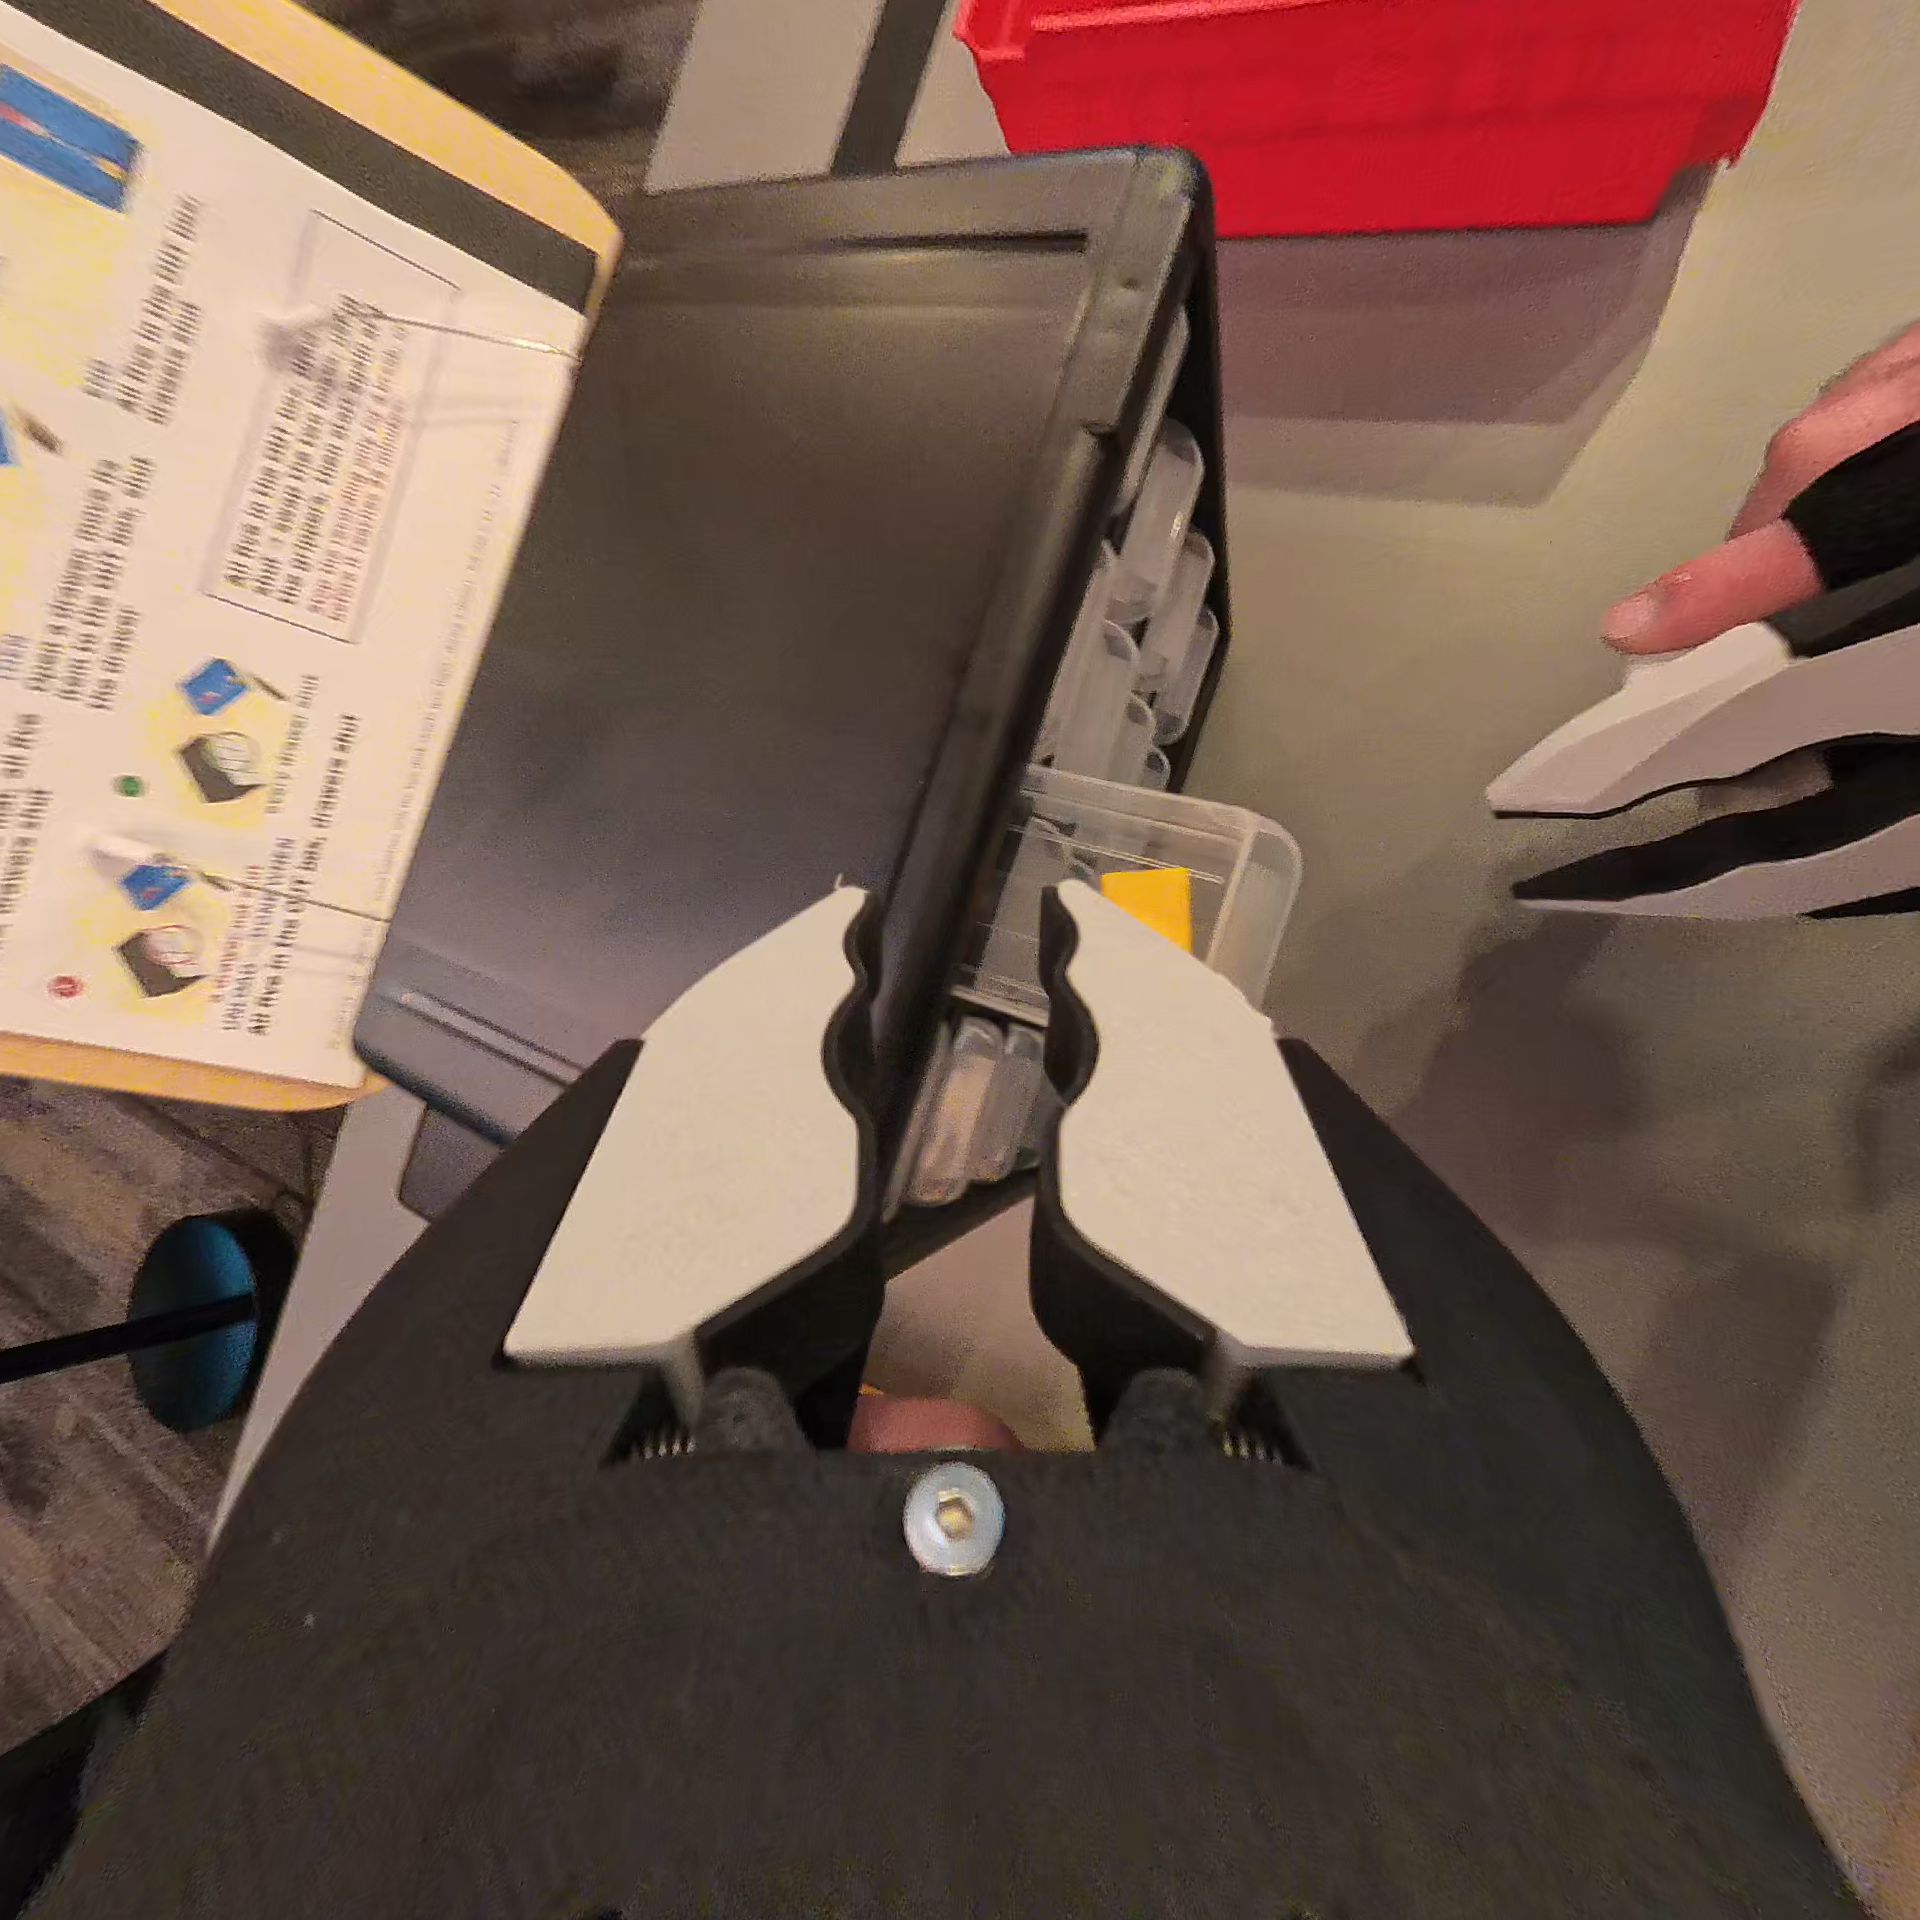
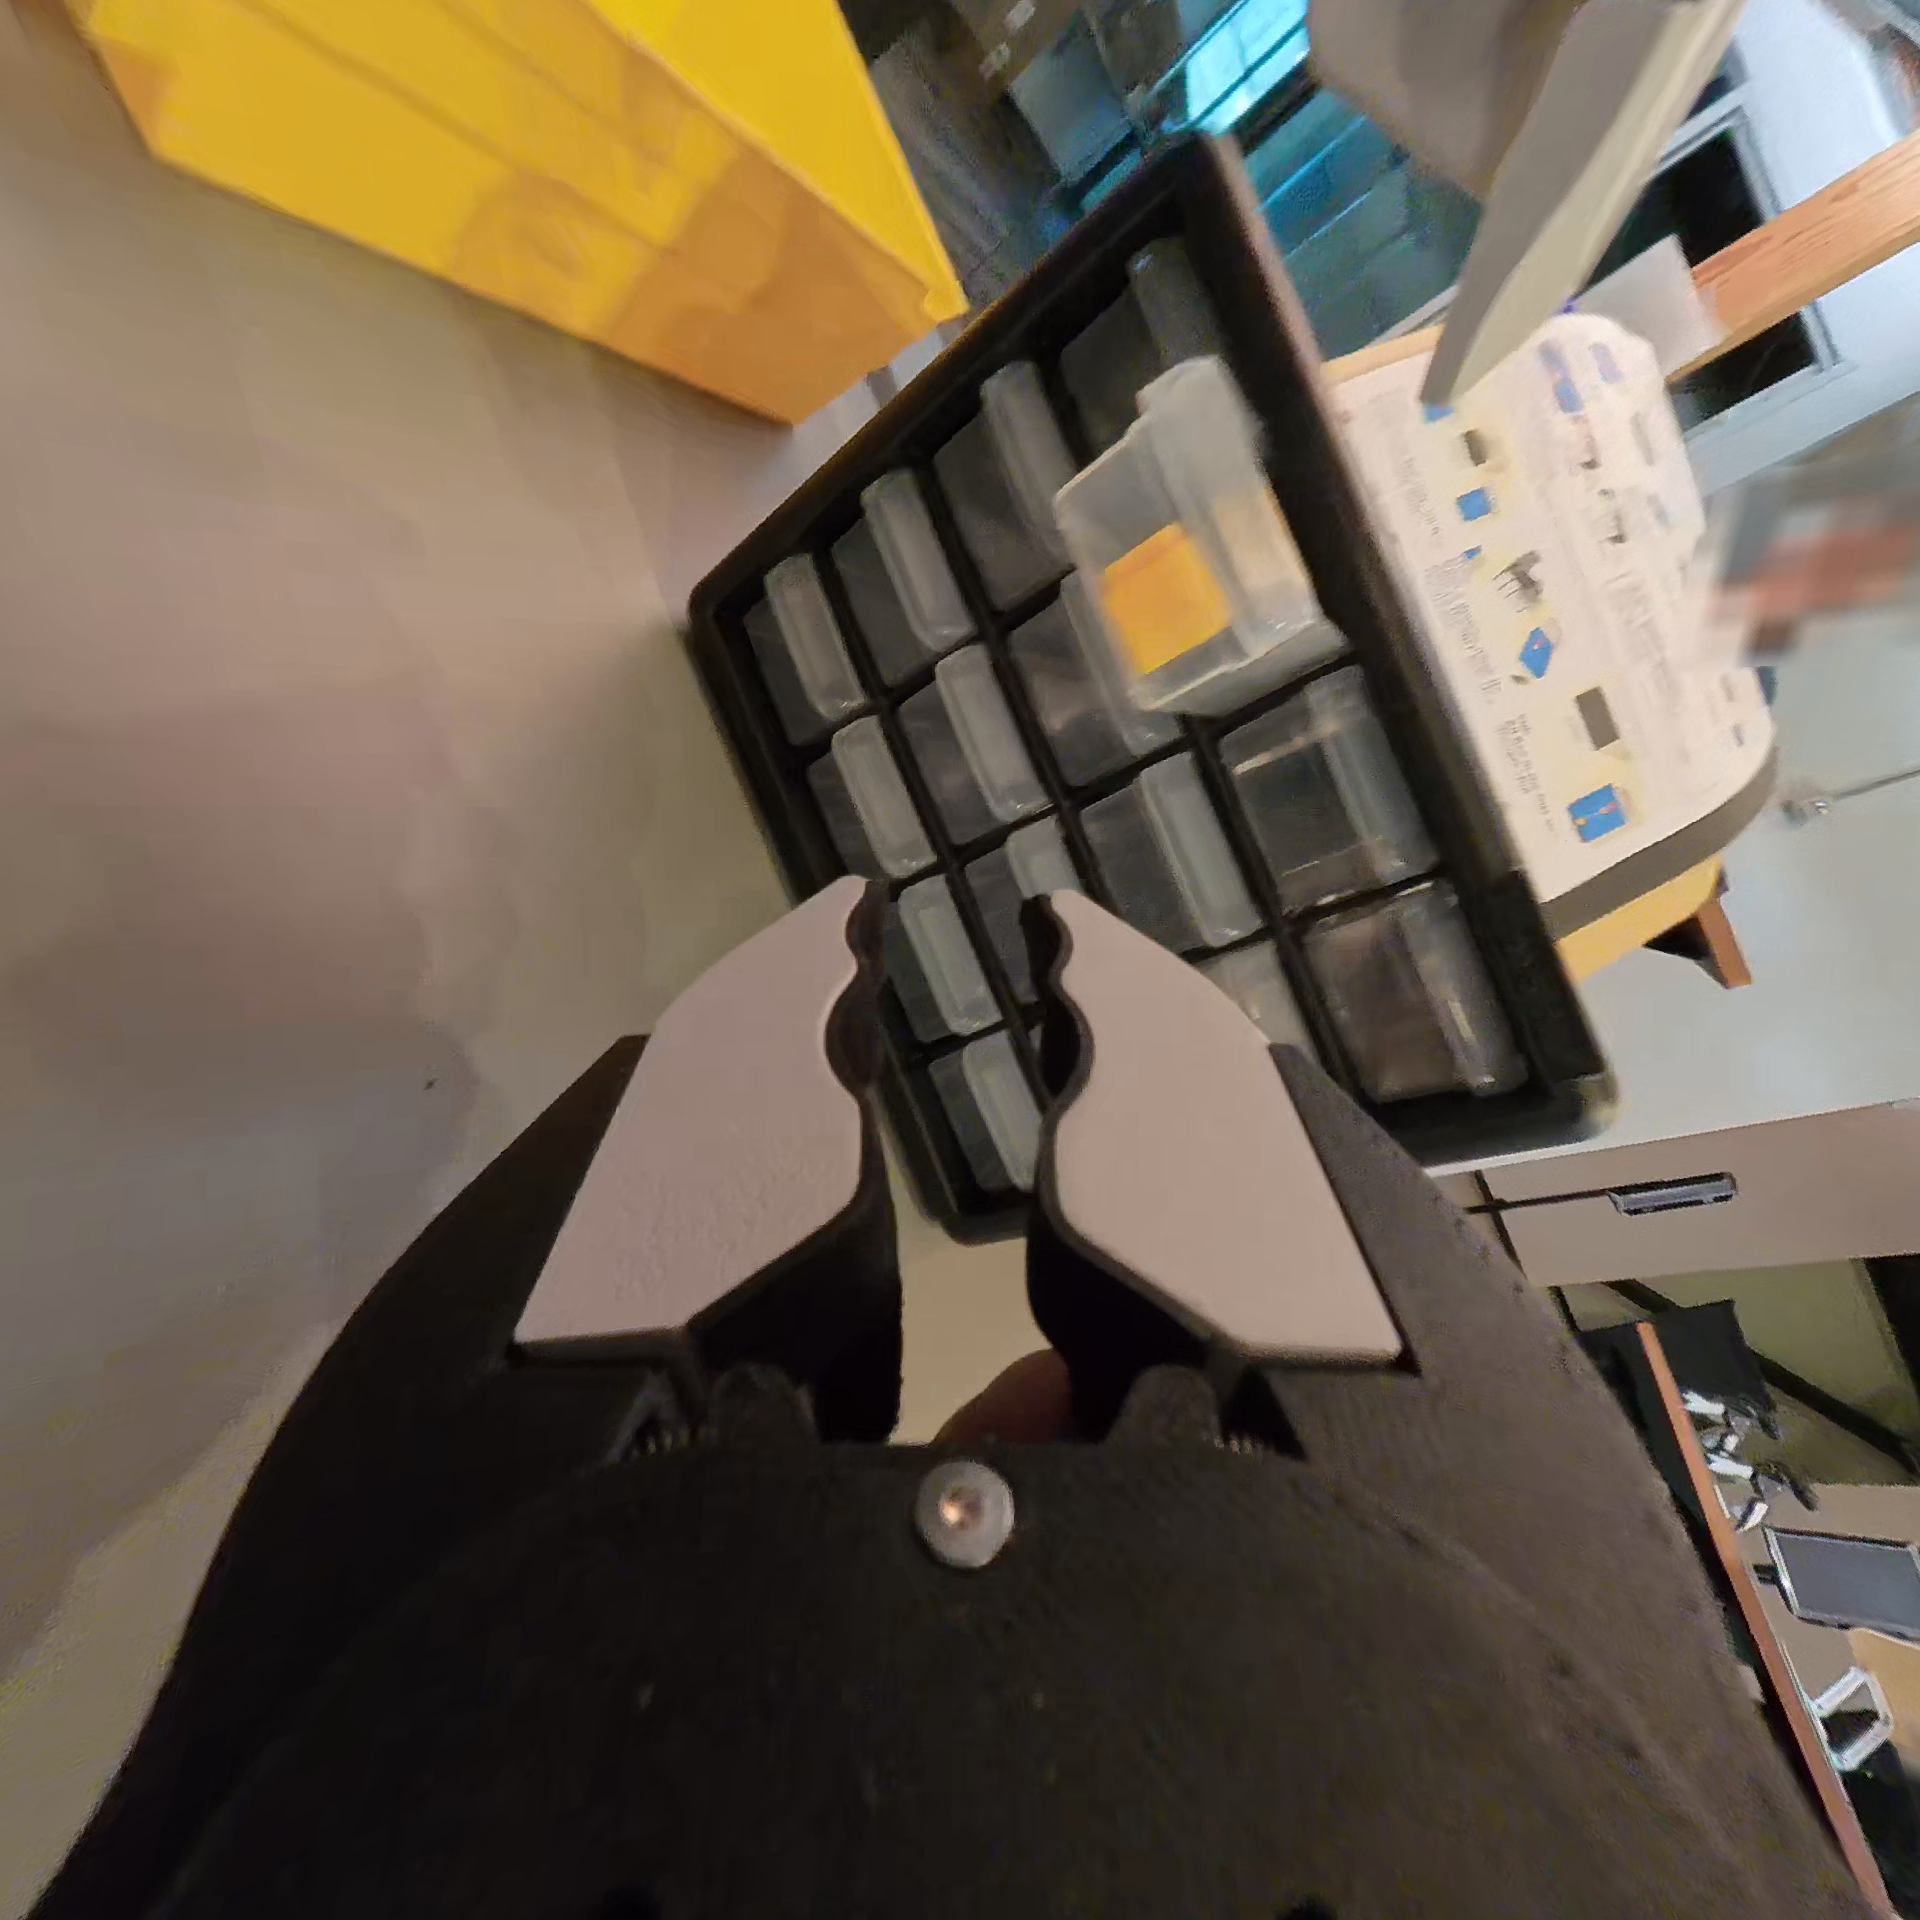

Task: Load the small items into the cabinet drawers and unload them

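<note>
My left tongs (image 1: 951, 914) and right tongs (image 2: 951, 920) both hang spread, empty. One clear drawer (image 2: 1195, 561) juts from the black cabinet (image 2: 1538, 935), yellow item (image 2: 1169, 597) inside; light, slick plastic, so I'd pinch its front lip.

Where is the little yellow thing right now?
In the right wrist view, the yellow item sits inside the pulled-out clear drawer of the black cabinet.

Workshop, parts cabinet (image 2: 1143, 727), storage bins (image 2: 582, 208)
</note>
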A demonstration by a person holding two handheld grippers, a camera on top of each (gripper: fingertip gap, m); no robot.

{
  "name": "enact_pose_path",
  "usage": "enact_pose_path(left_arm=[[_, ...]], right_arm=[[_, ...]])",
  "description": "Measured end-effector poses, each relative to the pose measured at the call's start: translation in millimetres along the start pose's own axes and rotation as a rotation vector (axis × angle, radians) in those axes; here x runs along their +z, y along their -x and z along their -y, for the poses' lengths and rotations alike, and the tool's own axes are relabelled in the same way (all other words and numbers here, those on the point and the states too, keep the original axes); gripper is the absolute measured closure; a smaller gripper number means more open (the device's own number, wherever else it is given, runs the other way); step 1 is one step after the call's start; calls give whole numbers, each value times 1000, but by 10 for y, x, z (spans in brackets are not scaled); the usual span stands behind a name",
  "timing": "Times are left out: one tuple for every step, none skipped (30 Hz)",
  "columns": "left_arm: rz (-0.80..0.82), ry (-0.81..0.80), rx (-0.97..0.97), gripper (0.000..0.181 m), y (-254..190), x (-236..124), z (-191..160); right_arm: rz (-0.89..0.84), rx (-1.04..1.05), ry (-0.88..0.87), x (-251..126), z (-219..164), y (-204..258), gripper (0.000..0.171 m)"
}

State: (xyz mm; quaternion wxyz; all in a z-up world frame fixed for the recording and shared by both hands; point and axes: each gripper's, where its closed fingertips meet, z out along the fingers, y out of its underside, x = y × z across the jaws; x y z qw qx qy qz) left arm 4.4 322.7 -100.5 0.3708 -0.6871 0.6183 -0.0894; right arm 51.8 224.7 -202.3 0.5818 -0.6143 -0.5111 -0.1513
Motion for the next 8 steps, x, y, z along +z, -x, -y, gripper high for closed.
enact_pose_path(left_arm=[[20,-12,5,154,56,-31,5],[28,-11,2,154,99,-45,-8],[23,3,-4,154,126,-45,-41],[30,20,-3,150,167,-35,-80],[42,37,-10,146,213,-15,-121],[40,68,-36,142,240,17,-176],[33,93,-59,138,260,51,-218],[29,98,-64,133,275,80,-234]], right_arm=[[-20,8,-12,-3,49,-63,146],[-40,10,-24,-5,100,-129,146],[-56,7,-38,-6,154,-187,146],[-68,0,-50,-5,208,-236,146],[-79,-15,-57,3,254,-279,144],[-91,-36,-59,18,293,-318,143],[-103,-57,-61,38,327,-355,143],[-116,-71,-65,62,360,-394,142]])
